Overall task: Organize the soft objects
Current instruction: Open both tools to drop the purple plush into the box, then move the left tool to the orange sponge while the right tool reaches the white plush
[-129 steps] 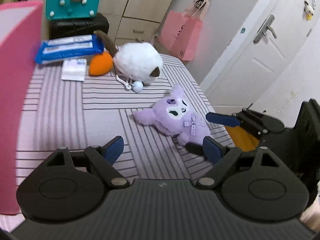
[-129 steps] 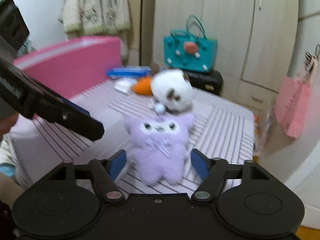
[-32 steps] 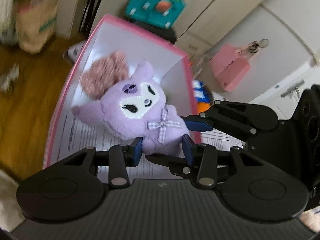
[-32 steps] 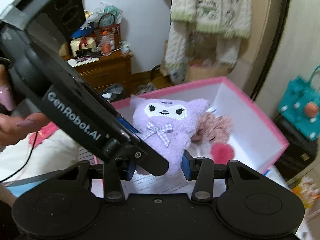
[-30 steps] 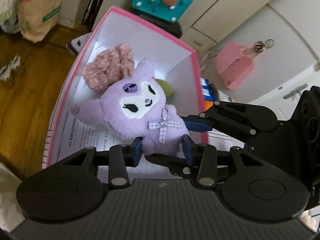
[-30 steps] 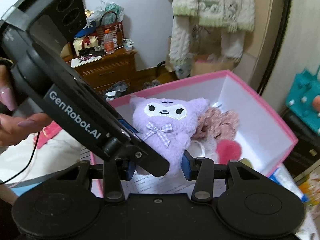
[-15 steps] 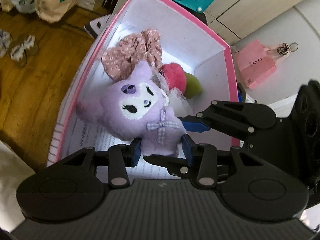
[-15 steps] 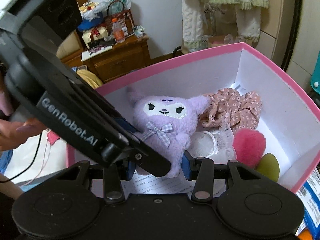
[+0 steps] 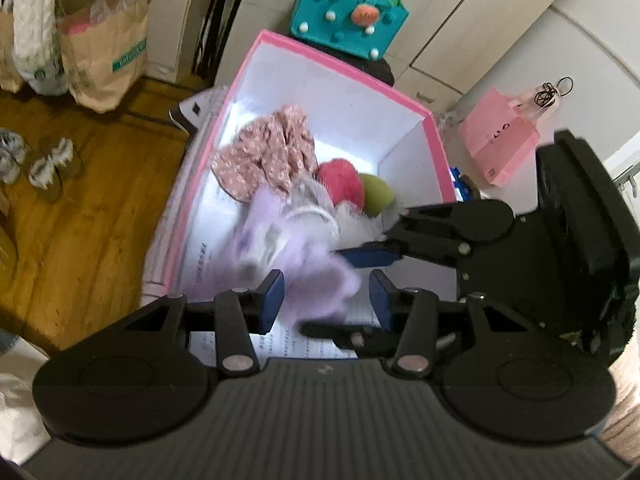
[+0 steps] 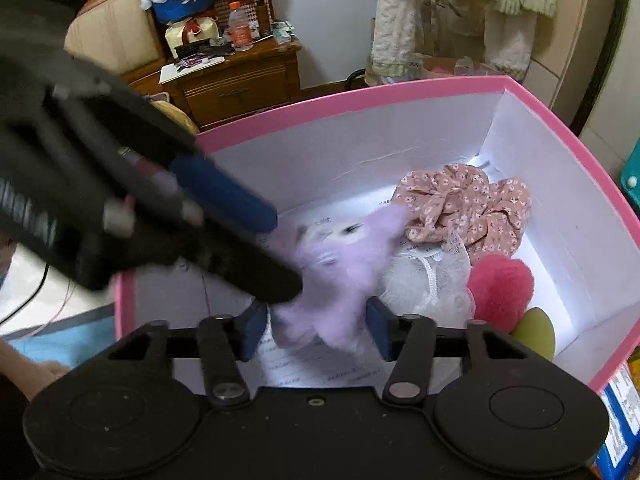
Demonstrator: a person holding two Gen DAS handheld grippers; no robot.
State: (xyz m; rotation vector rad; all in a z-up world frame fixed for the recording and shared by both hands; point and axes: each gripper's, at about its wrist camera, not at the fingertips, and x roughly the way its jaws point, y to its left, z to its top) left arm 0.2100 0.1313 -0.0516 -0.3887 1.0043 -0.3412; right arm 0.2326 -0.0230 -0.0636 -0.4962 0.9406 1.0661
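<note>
While both the left hand-held gripper [image 9: 326,294] and the right hand-held gripper [image 10: 316,332] spread open, pads off it, the blurred purple plush [image 10: 340,264] drops inside the pink box [image 10: 360,98], whose printed paper lining [image 10: 304,364] is too small to read

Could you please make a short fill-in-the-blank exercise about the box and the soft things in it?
1. The rim of the box is ____ in colour.
2. The blurred plush between the claws is ____ in colour.
3. The flowered scrunchie lies ____ the box.
4. Beside the red pompom lies a ____ sponge.

Missing words: pink; purple; inside; green
</note>
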